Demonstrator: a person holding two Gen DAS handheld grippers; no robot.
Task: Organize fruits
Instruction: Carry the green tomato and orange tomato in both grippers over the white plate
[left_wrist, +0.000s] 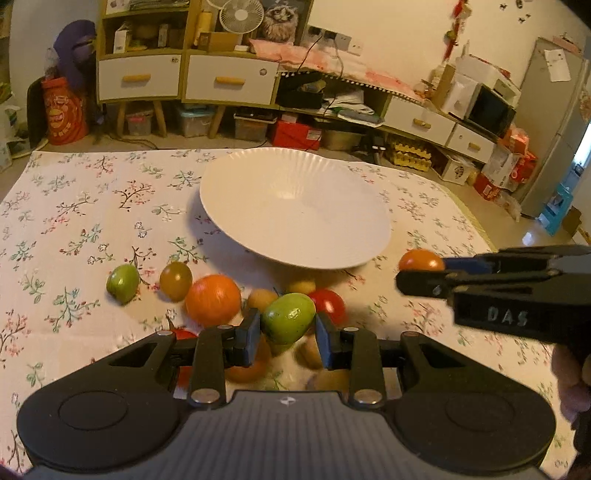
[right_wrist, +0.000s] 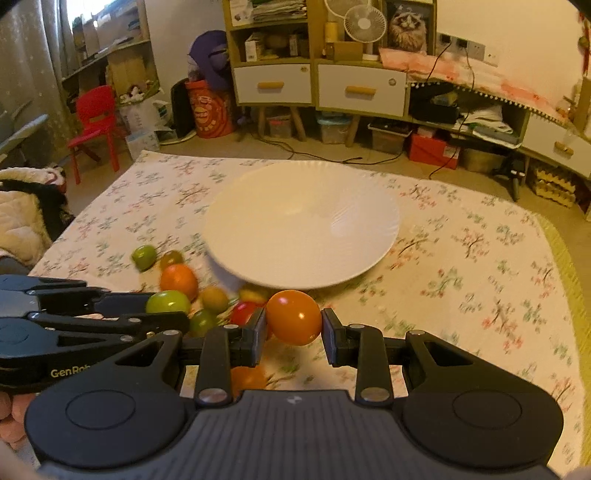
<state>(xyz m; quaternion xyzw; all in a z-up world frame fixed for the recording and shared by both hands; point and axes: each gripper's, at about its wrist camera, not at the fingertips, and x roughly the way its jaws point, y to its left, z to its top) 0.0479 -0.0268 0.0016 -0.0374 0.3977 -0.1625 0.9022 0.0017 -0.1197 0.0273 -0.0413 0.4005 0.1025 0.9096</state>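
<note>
Glossy green fruit (left_wrist: 289, 322) in left tongs (left_wrist: 287, 325), smooth orange fruit (right_wrist: 293, 322) in right tongs (right_wrist: 294, 325)

A table spread with a white cotton cloth printed with small floral sprigs (left_wrist: 74, 206) carries everything. At its centre sits a wide, shallow white ribbed ceramic bowl (left_wrist: 295, 206). Loose fruit lies on the cloth around six to eight o'clock of the bowl: a small green round fruit (left_wrist: 122, 283), a brownish-olive one (left_wrist: 176, 280), a larger glossy orange fruit (left_wrist: 213, 300), a red tomato-like one (left_wrist: 330, 304) and a small yellow one (left_wrist: 301, 286).
</note>
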